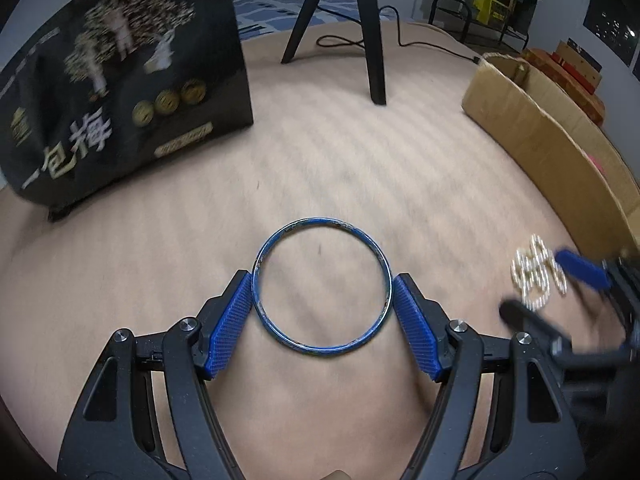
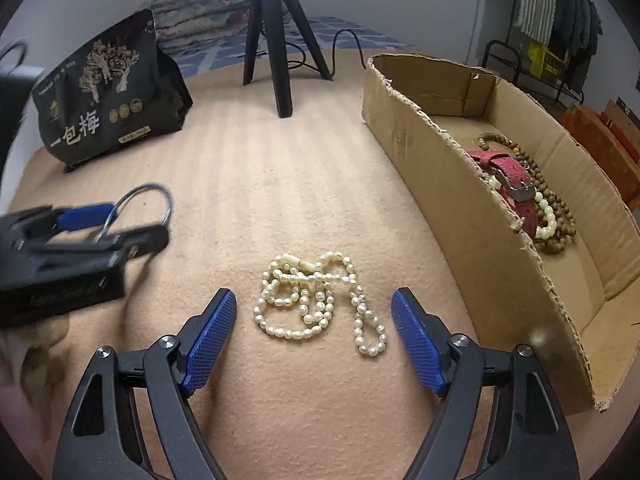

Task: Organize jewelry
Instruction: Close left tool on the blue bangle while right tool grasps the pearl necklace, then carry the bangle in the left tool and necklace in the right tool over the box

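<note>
A blue bangle point(image 1: 322, 285) sits between the pads of my left gripper point(image 1: 322, 292), which touch its two sides; it looks held. In the right wrist view the bangle point(image 2: 149, 200) shows in that gripper point(image 2: 116, 224), above the cloth. A white pearl necklace point(image 2: 316, 300) lies in a heap on the beige cloth, between the spread fingers of my open right gripper point(image 2: 314, 312). It also shows in the left wrist view point(image 1: 538, 272), next to the right gripper point(image 1: 560, 284). A cardboard box point(image 2: 448, 184) at the right holds a red strap point(image 2: 514, 180), wooden beads point(image 2: 560, 216) and pearls.
A black snack bag point(image 2: 108, 96) stands at the far left and also shows in the left wrist view point(image 1: 120, 80). A black tripod point(image 2: 276, 32) stands at the back centre with a cable behind it. Red boxes point(image 2: 600, 136) lie beyond the cardboard box.
</note>
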`<state>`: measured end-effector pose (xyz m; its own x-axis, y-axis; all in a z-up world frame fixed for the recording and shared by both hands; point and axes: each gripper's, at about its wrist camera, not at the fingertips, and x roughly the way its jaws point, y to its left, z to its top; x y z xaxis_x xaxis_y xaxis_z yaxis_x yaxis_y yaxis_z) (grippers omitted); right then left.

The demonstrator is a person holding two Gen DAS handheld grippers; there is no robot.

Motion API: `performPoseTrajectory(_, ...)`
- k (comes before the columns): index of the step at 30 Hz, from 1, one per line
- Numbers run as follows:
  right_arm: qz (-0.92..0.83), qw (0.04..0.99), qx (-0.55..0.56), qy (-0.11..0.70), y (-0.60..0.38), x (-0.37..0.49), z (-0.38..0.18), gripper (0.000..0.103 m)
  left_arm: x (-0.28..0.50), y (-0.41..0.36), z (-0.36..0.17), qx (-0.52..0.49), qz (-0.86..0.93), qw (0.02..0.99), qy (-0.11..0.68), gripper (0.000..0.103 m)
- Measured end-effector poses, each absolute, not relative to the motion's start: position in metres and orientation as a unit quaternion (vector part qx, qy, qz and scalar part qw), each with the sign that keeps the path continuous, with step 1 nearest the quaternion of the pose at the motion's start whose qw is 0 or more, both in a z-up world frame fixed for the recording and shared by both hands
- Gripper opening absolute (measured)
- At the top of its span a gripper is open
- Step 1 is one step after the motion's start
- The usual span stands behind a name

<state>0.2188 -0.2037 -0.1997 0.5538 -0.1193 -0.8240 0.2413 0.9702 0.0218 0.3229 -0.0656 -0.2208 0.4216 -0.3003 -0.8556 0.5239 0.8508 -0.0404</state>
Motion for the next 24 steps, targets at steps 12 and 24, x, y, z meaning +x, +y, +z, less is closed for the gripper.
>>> performPoseTrajectory(12, -0.055, 0.883, 0.084, 0.459, -0.210, 0.214, -0.198, 0.018, 0.267, -0.045, -0.214, 0.118, -0.249, 0.827, 0.491, 0.073)
performPoseTrajectory(24, 0.007, 0.888, 0.063, 0.455, -0.208, 0.210, -0.189, 0.006, 0.247, -0.038, -0.198, 0.116, -0.230, 0.831, 0.494, 0.073)
